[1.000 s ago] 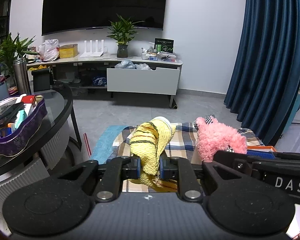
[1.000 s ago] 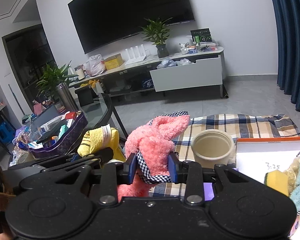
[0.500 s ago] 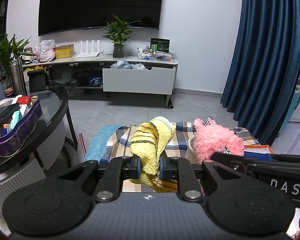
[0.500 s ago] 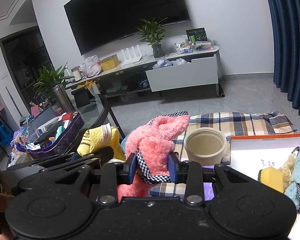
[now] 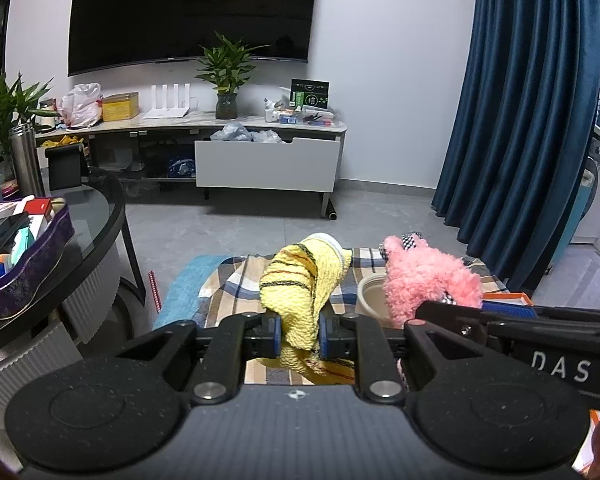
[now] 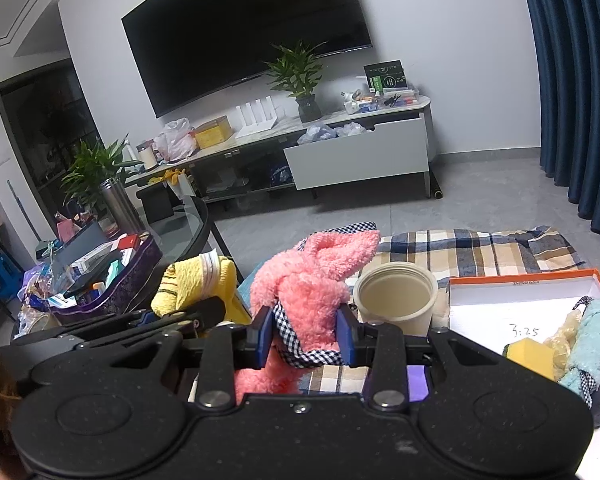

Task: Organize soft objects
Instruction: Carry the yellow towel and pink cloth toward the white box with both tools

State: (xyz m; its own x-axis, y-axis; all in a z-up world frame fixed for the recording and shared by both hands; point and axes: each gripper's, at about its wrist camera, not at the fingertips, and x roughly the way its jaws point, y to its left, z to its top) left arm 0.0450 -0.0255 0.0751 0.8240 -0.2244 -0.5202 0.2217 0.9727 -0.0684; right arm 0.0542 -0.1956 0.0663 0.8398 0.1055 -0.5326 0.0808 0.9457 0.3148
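Since a second ago we've carried both cloths forward a bit, the cup (image 6: pixel 396 300) now closer. Our left gripper (image 5: pixel 299 334) pinches the yellow cloth (image 5: pixel 300 280), the right gripper (image 6: pixel 305 340) the pink fluffy cloth (image 6: pixel 308 280), both held above the plaid blanket (image 6: pixel 480 248). They're light and floppy, so mid-bunch grips seem best.

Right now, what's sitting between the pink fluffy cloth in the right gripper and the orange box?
In the right wrist view, an open beige tub stands on the plaid blanket between the pink cloth and the orange box.
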